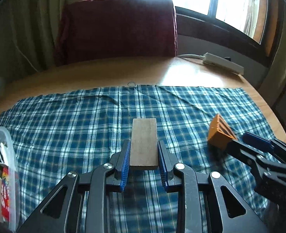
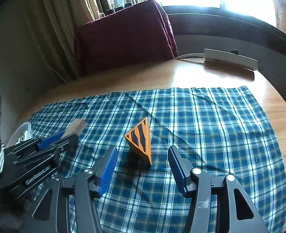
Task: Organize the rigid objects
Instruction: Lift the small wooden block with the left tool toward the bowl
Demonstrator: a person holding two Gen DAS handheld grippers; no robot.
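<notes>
A blue plaid cloth (image 1: pixel 74 116) covers most of the near part of a round wooden table (image 1: pixel 108 71), leaving a bare strip of wood along the far and right rim. The cloth's far half is bare in both views. At the back stands a maroon-draped box (image 1: pixel 115 29), with a white power strip (image 2: pixel 230 58) to its right near the table's edge, well apart from the work area. A clear tub (image 1: pixel 8 165) sits at the cloth's left edge with several printed items inside.

The left gripper (image 1: pixel 143 149) has its blue pads (image 1: pixel 125 161) pressed against both long sides of a flat pale block (image 1: pixel 144 143); it is clamped on the block, which points straight ahead, its far end sticking out past the fingertips. Whether the block touches the cloth cannot be told.

The right gripper (image 2: pixel 141 155) is spread wide, its fingers (image 2: pixel 108 167) on either side of an orange wedge (image 2: pixel 141 141) with black stripes, touching neither face. The wedge rests on the cloth, right of the block and apart from it, its near corner just between the fingertips
</notes>
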